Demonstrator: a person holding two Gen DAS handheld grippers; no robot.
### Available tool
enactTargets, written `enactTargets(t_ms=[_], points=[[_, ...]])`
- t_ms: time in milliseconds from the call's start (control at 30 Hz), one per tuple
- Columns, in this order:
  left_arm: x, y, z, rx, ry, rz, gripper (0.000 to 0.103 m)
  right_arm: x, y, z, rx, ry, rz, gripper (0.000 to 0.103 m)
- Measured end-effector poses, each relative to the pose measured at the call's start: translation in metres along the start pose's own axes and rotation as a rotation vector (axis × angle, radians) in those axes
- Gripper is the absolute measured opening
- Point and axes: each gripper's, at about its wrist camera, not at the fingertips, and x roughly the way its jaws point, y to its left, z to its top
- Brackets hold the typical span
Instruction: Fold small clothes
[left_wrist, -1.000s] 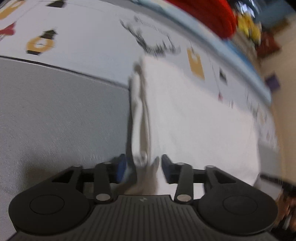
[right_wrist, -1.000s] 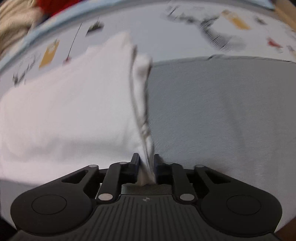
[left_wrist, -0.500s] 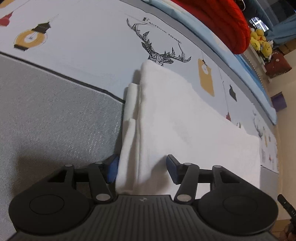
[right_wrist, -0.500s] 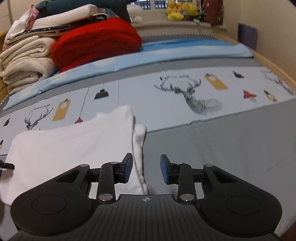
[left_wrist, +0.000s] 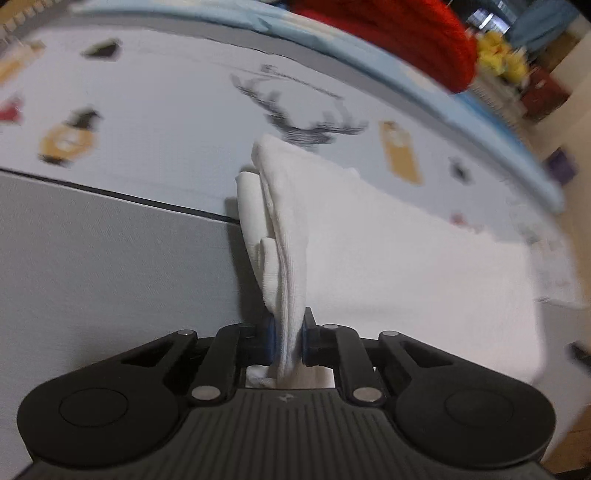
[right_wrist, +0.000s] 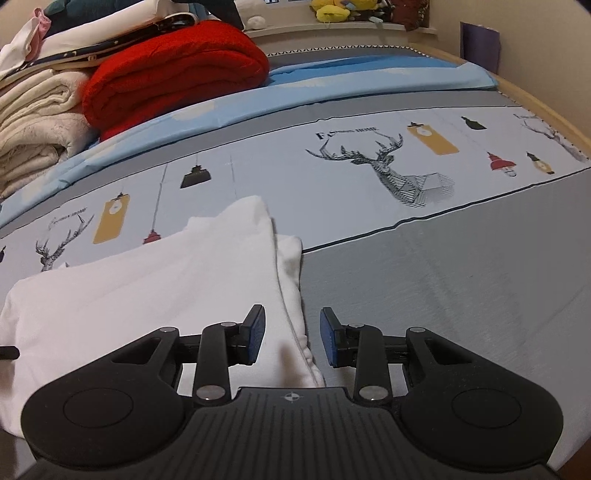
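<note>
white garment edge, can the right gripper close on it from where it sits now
Probably yes: the right gripper is open, and the white garment has its folded edge lying between the fingers with nothing in the way.

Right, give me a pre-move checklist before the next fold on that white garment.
1. Left gripper holds the white garment: ok, shut on its bunched edge.
2. Right gripper holds it too: not ok, open, with the garment's edge lying loose between its fingers.
3. Garment lies flat: not ok, the layers at the left gripper are lifted and bunched.
4. Fold path free: ok, only the printed bedsheet and grey cover lie ahead.
5. Red blanket out of the way: ok, far back.
6. Layers aligned: cannot tell, the left view is blurred.
</note>
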Motion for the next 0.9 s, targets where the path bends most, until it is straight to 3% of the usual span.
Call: enactTargets(t_ms=[67, 133, 333, 400, 500, 900], points=[[-0.007, 0.005, -0.002, 0.03, -0.001, 0.142, 0.014, 0.001, 0.006, -0.002, -0.001, 0.002, 0.002, 0.034], [-0.018, 0.012, -0.003, 0.035, -0.024, 0.222, 0.013, 0.002, 0.013, -0.005, -0.004, 0.006, 0.006, 0.034], [-0.032, 0.011, -0.008, 0.037, -0.05, 0.252, 0.013, 0.006, 0.031, -0.007, -0.048, 0.015, 0.03, 0.034], [-0.039, 0.009, -0.006, 0.022, -0.076, 0.223, 0.013, 0.008, 0.036, -0.007, -0.061, 0.015, 0.038, 0.034], [-0.046, -0.011, -0.003, 0.007, -0.103, 0.115, 0.013, 0.009, 0.041, -0.004, -0.076, 0.01, 0.057, 0.034], [-0.04, -0.145, 0.008, -0.009, -0.135, -0.252, 0.012, 0.001, 0.032, 0.004, -0.104, -0.027, 0.092, 0.034]])
